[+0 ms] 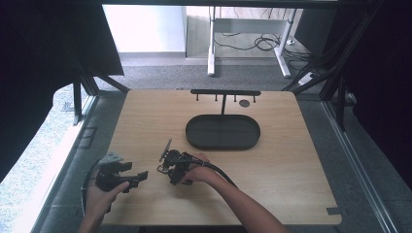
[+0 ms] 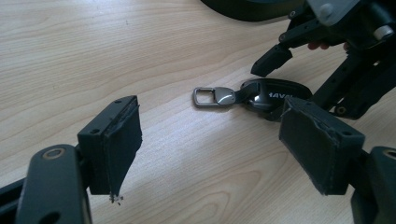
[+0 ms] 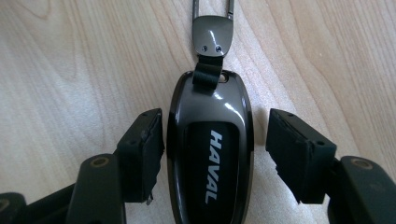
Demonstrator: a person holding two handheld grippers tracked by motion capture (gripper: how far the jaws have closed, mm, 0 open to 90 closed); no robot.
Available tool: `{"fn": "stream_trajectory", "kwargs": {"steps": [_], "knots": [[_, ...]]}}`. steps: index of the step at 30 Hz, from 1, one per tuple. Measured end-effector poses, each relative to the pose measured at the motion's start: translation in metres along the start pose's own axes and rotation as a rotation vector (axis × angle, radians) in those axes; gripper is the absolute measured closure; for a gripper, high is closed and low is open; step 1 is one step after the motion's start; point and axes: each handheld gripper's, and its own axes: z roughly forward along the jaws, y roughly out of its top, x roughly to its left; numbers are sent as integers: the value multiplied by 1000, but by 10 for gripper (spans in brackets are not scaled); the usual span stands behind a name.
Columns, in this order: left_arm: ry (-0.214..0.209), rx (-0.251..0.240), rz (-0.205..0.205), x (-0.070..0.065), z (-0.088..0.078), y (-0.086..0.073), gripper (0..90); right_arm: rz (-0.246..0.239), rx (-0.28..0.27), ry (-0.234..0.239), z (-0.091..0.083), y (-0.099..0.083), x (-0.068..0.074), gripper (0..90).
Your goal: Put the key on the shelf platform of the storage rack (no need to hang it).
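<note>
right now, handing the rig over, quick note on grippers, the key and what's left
Right gripper: open, jaws straddling the Haval car key fob; the left pad looks at or near its edge, the right pad is apart.
Left gripper: open, nothing held, aimed at the fob from the side.
Fob lies flat on the wooden table, with its metal clip pointing away from the right gripper.
Black oval tray with hook rack sits beyond.
Done: approach. Left: close, lift, likely place it.

My right gripper is covering part of the key fob in my left gripper view; the fob's lower end is running off the bottom edge in my right gripper view, maybe slightly blurred.
</note>
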Motion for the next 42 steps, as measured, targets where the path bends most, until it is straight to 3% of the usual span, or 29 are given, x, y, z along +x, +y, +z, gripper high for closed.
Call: {"fn": "stream_trajectory", "kwargs": {"steps": [5,10,17,24,32,42], "knots": [[-1,0,-1,0,0,0,213,0,6,-4,3,1,1,382],[-2,0,0,0,0,0,213,5,4,12,2,1,0,476],[-1,1,2,-1,1,0,213,13,8,15,1,1,-1,484],[-1,2,1,0,0,0,213,38,-7,54,-2,0,-5,485],[-1,1,3,0,1,0,213,40,-62,93,-19,0,-7,487],[2,4,2,0,1,0,213,32,-127,92,-49,-6,-10,487]]}}
